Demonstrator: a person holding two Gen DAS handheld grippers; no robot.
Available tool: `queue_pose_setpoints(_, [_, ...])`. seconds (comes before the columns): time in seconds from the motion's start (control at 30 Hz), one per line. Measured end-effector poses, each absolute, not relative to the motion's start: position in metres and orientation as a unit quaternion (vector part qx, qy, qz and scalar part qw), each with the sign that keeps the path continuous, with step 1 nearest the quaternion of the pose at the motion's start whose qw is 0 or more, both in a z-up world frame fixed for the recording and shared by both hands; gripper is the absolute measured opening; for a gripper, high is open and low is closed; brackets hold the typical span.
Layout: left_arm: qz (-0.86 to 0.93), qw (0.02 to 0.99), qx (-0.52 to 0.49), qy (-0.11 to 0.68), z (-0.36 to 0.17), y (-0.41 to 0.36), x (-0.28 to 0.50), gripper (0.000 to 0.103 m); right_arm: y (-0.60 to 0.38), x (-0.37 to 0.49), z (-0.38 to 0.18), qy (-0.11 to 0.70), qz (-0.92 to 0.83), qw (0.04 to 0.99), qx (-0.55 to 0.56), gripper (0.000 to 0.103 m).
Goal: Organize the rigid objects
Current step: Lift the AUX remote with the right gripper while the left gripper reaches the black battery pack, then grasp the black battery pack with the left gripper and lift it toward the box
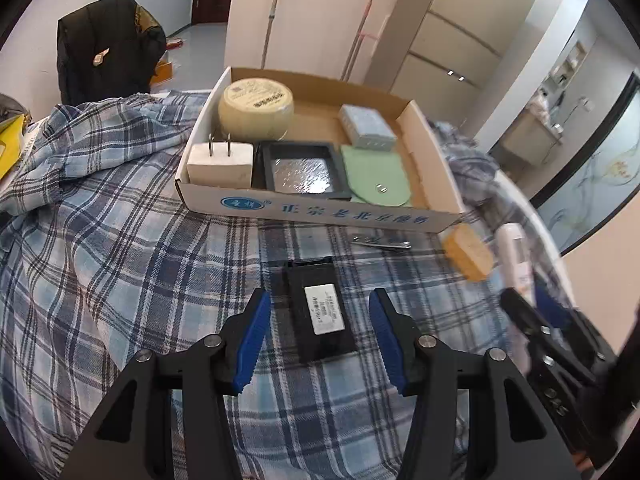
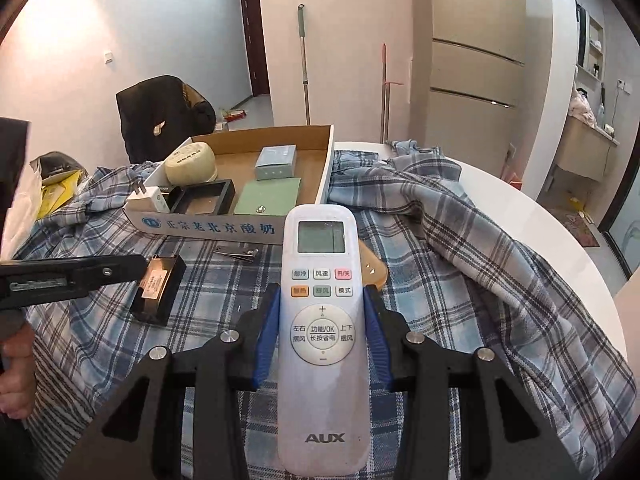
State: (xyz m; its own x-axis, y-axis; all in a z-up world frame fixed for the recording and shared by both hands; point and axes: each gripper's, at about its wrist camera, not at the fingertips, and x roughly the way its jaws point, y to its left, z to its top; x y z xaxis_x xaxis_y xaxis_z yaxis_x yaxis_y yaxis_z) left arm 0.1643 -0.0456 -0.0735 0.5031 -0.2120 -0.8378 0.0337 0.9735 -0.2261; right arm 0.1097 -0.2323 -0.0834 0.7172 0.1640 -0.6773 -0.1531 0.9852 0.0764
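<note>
In the left wrist view, my left gripper (image 1: 320, 316) is wide open and holds nothing; the black battery (image 1: 318, 312) lies between its fingers on the plaid cloth (image 1: 120, 240), its long axis pointing toward the cardboard box (image 1: 320, 210). I should lower evenly and close across its short sides. In the right wrist view, my right gripper (image 2: 320, 320) is closed on the white remote (image 2: 322, 320), which points forward to the box (image 2: 208, 228); I should keep it level.

The left hand-held gripper (image 1: 320, 322) sits at the bottom centre of its view with blue-padded fingers (image 1: 252, 340) spread wide apart, while the right hand-held gripper (image 2: 322, 334) at lower centre has its fingers (image 2: 266, 334) pressed against a white remote's (image 2: 322, 320) sides.
</note>
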Motion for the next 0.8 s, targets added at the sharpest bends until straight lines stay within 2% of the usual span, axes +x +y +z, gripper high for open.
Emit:
queue_pose_setpoints(0.4, [-0.051,0.847,-0.045,0.527,-0.105,-0.067,0.185,0.054,-0.237,0.111,-0.085,0.373,0.084,0.924,0.01,0.039])
queue_pose_setpoints(0.43, [-0.049,0.849,-0.043,0.524,-0.106,-0.067,0.185,0.052,-0.236,0.111,-0.085,0.375,0.085,0.923,0.008,0.039])
queue_pose_setpoints(0.47, [-0.048,0.851,-0.037,0.522,-0.106,-0.069,0.186,0.043,-0.236,0.112,-0.086,0.376,0.086,0.923,0.006,0.039])
queue_pose_setpoints(0.53, [-0.05,0.852,-0.031,0.52,-0.106,-0.071,0.187,0.038,-0.235,0.112,-0.086,0.378,0.088,0.922,0.003,0.039])
queue_pose_setpoints(0.8, [-0.065,0.878,-0.001,0.474,-0.084,-0.073,0.165,0.037,-0.238,0.114,-0.089,0.384,0.088,0.919,0.013,0.039])
